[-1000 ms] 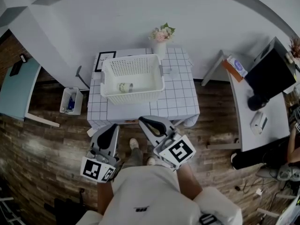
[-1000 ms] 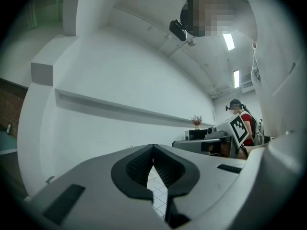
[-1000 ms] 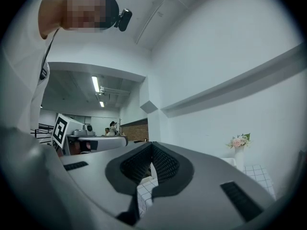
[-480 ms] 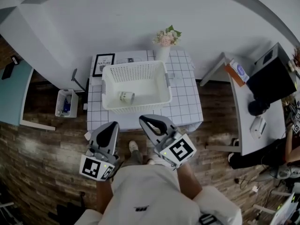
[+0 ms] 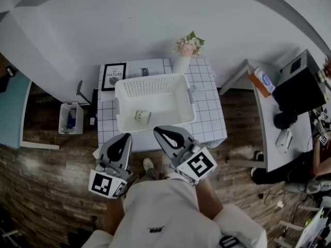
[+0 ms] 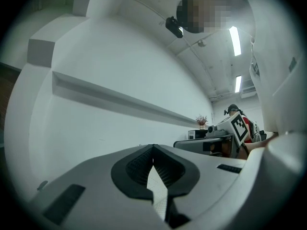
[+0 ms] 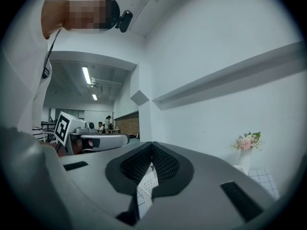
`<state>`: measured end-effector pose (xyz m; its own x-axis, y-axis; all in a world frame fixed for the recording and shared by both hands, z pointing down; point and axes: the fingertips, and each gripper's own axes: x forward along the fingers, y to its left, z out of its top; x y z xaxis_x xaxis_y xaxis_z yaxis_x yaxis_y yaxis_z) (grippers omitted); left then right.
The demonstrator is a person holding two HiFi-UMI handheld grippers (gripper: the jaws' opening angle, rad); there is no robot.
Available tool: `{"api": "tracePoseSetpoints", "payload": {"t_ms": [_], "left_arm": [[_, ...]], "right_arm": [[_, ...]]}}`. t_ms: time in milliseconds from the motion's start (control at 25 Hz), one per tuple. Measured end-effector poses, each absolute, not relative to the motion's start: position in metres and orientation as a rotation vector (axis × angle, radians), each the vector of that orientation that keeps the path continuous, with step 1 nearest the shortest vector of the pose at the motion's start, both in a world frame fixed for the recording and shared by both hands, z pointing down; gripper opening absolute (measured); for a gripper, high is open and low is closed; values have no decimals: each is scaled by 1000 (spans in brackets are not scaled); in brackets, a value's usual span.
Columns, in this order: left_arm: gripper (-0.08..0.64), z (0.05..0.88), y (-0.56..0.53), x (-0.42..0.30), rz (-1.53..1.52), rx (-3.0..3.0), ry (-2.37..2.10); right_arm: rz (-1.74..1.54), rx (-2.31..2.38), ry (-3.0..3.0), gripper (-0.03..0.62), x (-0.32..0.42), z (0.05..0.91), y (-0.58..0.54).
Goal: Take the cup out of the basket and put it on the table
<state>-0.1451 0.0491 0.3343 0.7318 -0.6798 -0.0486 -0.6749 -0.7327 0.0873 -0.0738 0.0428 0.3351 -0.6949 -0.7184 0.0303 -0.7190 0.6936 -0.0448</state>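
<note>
Inside the basket [image 5: 155, 85], toward its near-left corner, the cup [image 5: 142, 116] lies on its side, small and pale. Left tongs [image 5: 126, 137] and right tongs [image 5: 157, 130] hover just short of the basket's near wall, both closed, nothing between them. The cup looks light and rigid. Ceramic or plastic is hard to say from up here, so treat it as slick and breakable. Best hold: pinch one side of the rim, then lift clear of the basket onto the table [image 5: 209, 120] beside it.
</note>
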Motion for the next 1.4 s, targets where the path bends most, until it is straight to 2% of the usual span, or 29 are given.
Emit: {"api": "tracePoseSetpoints", "payload": {"t_ms": [840, 1400], "left_arm": [[6, 340, -4, -174, -142, 2845, -1083], [6, 360, -48, -167, -102, 2790, -1166]], "right_arm": [[67, 1224, -2758, 12, -88, 344, -8], [87, 1069, -2709, 12, -82, 380, -56]]}}
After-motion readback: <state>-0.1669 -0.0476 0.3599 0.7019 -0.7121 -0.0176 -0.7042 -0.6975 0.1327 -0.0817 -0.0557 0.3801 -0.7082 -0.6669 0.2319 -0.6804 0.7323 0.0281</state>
